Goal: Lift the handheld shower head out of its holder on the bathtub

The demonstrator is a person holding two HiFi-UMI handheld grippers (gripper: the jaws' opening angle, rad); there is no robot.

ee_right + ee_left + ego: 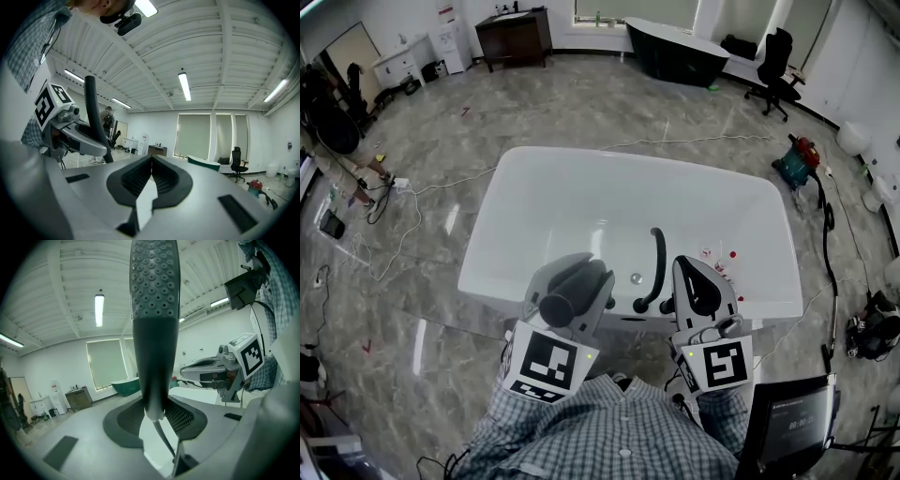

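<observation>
Though in left tongs [157, 414], showerhead [154, 329] (cropped)

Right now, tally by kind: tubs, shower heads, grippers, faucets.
Tubs: 2, white tub and dark tub
Shower head: 1
Grippers: 2, left gripper and right gripper
Faucet: 1
Total: 6

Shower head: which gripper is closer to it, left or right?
Left. The left gripper has the shower head clamped between its jaws. The right gripper sits off to its right, jaws together on nothing, not touching it.
</observation>
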